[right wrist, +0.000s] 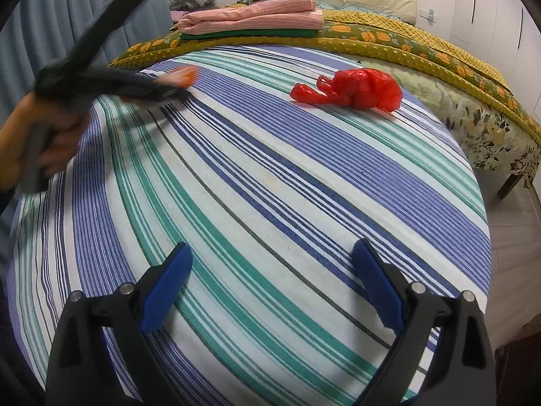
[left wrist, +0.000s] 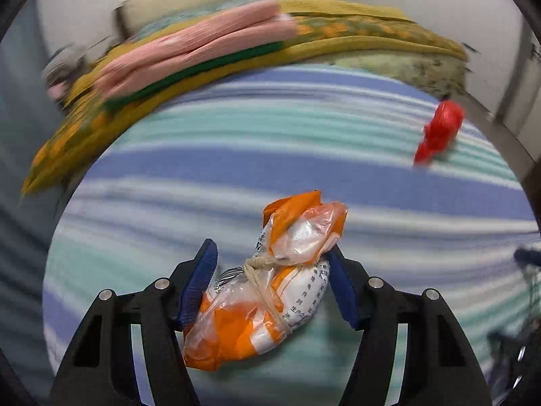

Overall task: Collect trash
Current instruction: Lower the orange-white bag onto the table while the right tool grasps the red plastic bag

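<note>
The left gripper (left wrist: 270,284) is clamped on an orange-and-white plastic wrapper (left wrist: 267,287) tied round its middle with a rubber band; both blue pads (left wrist: 199,284) press against its sides, and the bundle hangs between them above the striped bedsheet (left wrist: 236,142). In the right wrist view that same gripper is a dark blur at the far left, held by a person's hand (right wrist: 50,138), with a smear of orange at its tip. The right gripper (right wrist: 274,280) hangs over the near part of the sheet with its jaws spread wide and nothing between them. A crumpled red plastic bag (right wrist: 351,90) lies on the sheet towards the far right, well apart from both grippers. Beyond it, folded pink cloth (right wrist: 253,17) rests on a green layer atop a yellow floral blanket (right wrist: 389,39) at the far end of the bed.
</note>
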The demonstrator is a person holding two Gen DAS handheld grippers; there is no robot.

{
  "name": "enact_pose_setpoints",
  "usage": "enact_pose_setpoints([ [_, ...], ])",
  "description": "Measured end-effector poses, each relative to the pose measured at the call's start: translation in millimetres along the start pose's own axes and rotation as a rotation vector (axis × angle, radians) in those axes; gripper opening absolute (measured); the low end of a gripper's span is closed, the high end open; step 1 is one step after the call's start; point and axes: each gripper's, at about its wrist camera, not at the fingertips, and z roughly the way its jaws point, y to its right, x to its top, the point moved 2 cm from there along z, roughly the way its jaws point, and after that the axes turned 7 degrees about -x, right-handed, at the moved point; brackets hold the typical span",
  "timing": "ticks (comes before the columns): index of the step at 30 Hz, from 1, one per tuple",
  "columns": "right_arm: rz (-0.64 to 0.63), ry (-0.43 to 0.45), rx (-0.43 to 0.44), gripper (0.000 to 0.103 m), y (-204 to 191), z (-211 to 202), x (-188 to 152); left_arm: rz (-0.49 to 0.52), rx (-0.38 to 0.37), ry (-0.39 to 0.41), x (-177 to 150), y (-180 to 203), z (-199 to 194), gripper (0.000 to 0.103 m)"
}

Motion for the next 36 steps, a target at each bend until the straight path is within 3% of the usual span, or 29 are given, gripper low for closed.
enact_pose_setpoints([
  [3,0.020,0.003,0.001,0.093,3,-1,0,-0.015,0.014,0.000,-28,1,-14,0.068],
  [7,0.091,-0.010,0.051,0.093,14,-2,6,-0.021,0.028,0.011,-49,-3,-21,0.090],
  [10,0.199,-0.024,0.034,0.093,37,4,24,-0.039,0.012,0.016,-56,-8,-23,0.097],
  [16,0.491,-0.061,0.080,0.093,86,45,82,-0.091,-0.030,0.024,-60,-16,-20,0.098],
  [21,0.583,-0.095,0.058,0.094,98,93,134,-0.099,-0.042,0.023,-60,-18,-19,0.098],
  [25,0.508,-0.085,-0.031,0.087,85,113,161,-0.103,-0.046,0.023,-61,-17,-18,0.098],
  [27,0.399,-0.085,-0.086,0.056,67,117,168,-0.105,-0.048,0.023,-60,-18,-18,0.098],
  [28,0.351,-0.085,-0.078,0.051,57,117,168,-0.105,-0.048,0.023,-60,-18,-18,0.098],
  [30,0.282,-0.088,-0.009,0.037,41,112,164,-0.105,-0.048,0.023,-60,-18,-18,0.098],
  [36,0.060,-0.165,0.289,0.037,-14,66,116,-0.104,-0.048,0.023,-60,-18,-18,0.098],
])
